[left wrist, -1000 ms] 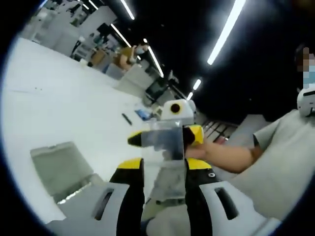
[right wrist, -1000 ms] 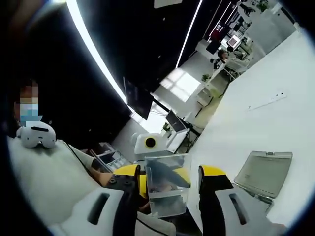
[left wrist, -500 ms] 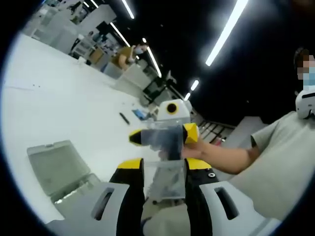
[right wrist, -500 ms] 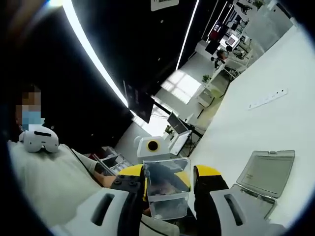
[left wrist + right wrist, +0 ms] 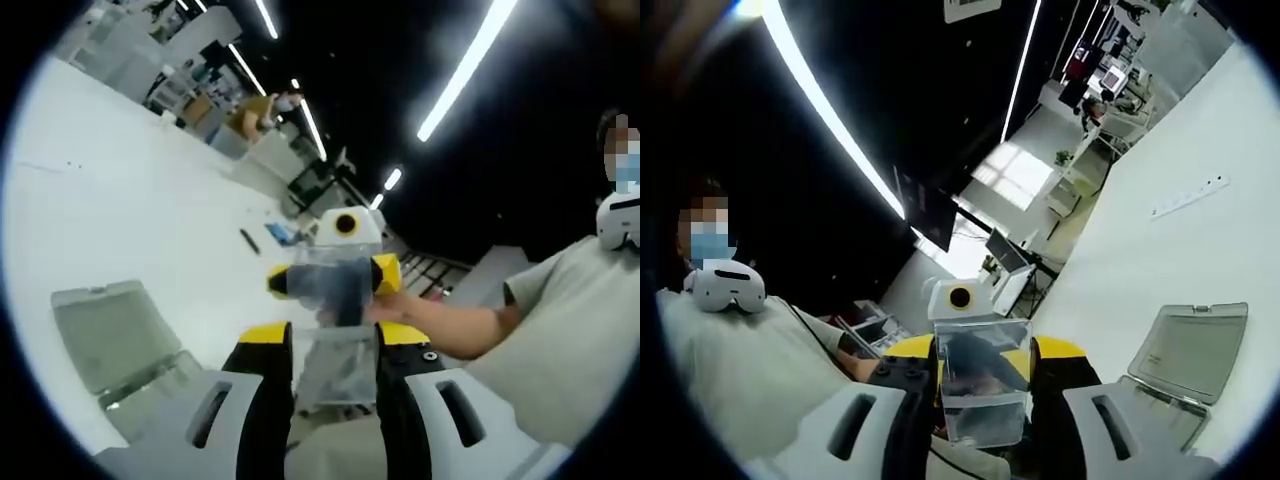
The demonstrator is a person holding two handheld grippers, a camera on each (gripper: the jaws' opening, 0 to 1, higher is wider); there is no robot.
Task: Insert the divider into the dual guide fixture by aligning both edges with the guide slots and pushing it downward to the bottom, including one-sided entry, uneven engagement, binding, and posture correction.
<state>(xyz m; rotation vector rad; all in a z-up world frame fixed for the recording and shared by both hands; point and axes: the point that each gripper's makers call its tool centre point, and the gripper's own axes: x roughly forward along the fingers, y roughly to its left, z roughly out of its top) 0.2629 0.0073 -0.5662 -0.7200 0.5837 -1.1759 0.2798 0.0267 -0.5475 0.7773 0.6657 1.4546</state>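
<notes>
Both grippers clamped on divider [image 5: 338, 350]

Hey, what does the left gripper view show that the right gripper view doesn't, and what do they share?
Left gripper view alone: a dark pen-like object lying on the white table.
Right gripper view alone: a white power strip on the table and a dark monitor behind.
Both: the clear divider pinched between the left gripper and the right gripper, and the open clear box on the table.
</notes>
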